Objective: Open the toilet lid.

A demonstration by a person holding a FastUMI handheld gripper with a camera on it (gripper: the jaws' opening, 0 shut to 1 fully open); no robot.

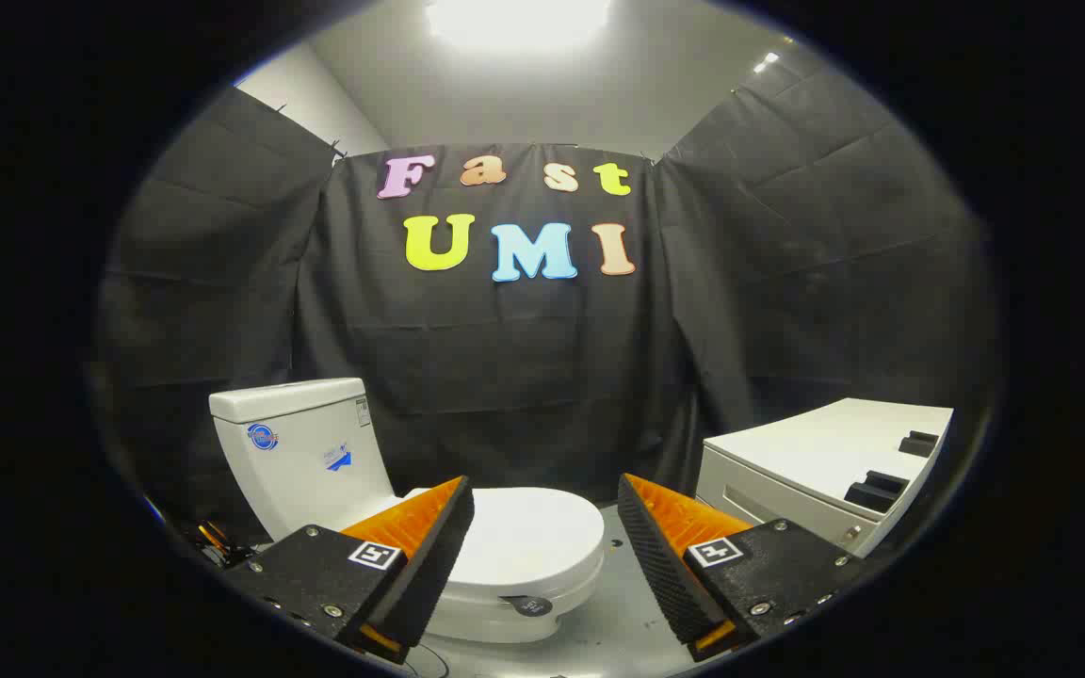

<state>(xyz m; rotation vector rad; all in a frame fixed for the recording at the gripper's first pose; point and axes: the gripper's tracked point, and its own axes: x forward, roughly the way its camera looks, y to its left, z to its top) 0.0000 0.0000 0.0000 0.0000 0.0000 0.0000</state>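
Black cloth walls close off the booth where a white toilet (467,527) sits on a pale floor (618,621), its lid (528,541) down flat over the bowl and its tank (302,452) rising behind, left of the lid. My hand-held gripper (545,537) hangs above the toilet's near end, fingers spread wide and touching nothing. Right of the toilet stands a white cabinet (816,461).

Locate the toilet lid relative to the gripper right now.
In the gripper view the toilet lid lies closed on the bowl, just ahead of the open gripper, nearer its left finger, in front of the tank.
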